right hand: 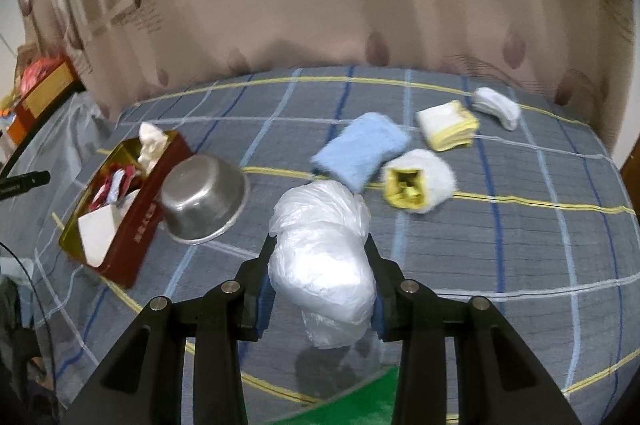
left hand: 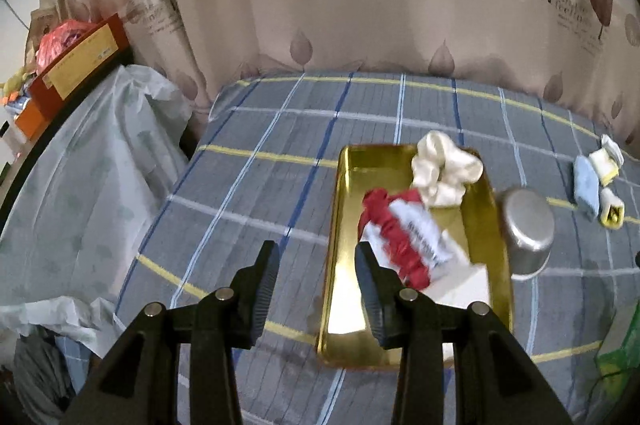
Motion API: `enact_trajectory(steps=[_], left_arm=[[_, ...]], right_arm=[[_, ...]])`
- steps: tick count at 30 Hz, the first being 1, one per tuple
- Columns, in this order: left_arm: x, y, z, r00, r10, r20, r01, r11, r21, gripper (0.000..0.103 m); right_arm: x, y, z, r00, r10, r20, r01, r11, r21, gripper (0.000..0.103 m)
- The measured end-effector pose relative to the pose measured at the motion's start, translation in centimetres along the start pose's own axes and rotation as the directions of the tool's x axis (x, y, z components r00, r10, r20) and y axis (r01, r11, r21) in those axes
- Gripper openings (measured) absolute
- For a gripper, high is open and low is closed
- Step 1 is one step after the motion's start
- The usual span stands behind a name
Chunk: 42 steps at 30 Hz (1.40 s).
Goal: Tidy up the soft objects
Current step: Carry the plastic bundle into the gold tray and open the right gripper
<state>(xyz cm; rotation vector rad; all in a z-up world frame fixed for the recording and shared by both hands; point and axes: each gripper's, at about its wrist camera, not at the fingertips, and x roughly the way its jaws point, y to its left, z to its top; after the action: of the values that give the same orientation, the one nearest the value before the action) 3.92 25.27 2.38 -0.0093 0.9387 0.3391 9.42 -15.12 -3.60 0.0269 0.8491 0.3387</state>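
The left gripper (left hand: pixel 316 277) pointed steeply down over the plaid bedspread (left hand: pixel 256 185), its jaws parted with nothing between them; its right finger overlapped the near-left rim of the gold tin (left hand: pixel 344 161). The right gripper (right hand: pixel 320 265) also pointed down, its jaws clamped on a crumpled white plastic bag (right hand: pixel 320 257) held above the bedspread.

Count, left to right: one tin, one metal bowl (right hand: pixel 204 197), one blue towel (right hand: pixel 360 151), one yellow-lined white sock (right hand: pixel 416 181), one folded yellow-edged cloth (right hand: pixel 448 125), one white sock (right hand: pixel 496 107).

The tin, red on the outside, lay at 9 o'clock from the held bag. It contained one cream scrunchie (left hand: pixel 444 169) at its far end, one red scrunchie (left hand: pixel 396 241) on a printed white card (left hand: pixel 424 237) at its middle, and a white sheet (left hand: pixel 464 285) at its near end. The bowl stood upside down, just beside the tin at its 3 o'clock side. The four loose soft items lay grouped at 1 o'clock from the bag, well apart from the tin.
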Motion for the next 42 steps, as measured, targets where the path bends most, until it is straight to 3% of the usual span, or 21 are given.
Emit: enact_trajectory(steps=[6,10,17,24,42], left_arm=[[0.6,1.4,-2.2,0.998,0.056,0.012,-0.055,0.997,-0.049,0.04],[1.4,3.5,-3.5,0.998,0.051,-0.024,-0.054,0.988,-0.144,0.04],[2.1,6.2,-5.3,0.996,0.078,-0.035,-0.084,0.972,-0.218,0.044],[2.4,7.7,-5.5,0.995,0.096,-0.028,-0.099,0.965,-0.242,0.045],[3.5,8.9,-5.9,0.997,0.054,-0.063,-0.07,0.952,-0.297,0.045]], right_arm=[[1.4,4.8,1.2,0.997,0.067,-0.048,-0.071,0.994,-0.085,0.036],[2.3,8.9,2.3,0.991,0.119,-0.069,-0.128,0.981,-0.144,0.036],[4.7,15.5,4.3,0.975,0.201,-0.097,-0.217,0.955,-0.202,0.036],[8.1,20.7,5.8,0.969,0.207,-0.133,-0.236,0.934,-0.268,0.036],[14.3,24.1,7.1,0.967,0.168,-0.192,-0.216,0.939,-0.269,0.038]])
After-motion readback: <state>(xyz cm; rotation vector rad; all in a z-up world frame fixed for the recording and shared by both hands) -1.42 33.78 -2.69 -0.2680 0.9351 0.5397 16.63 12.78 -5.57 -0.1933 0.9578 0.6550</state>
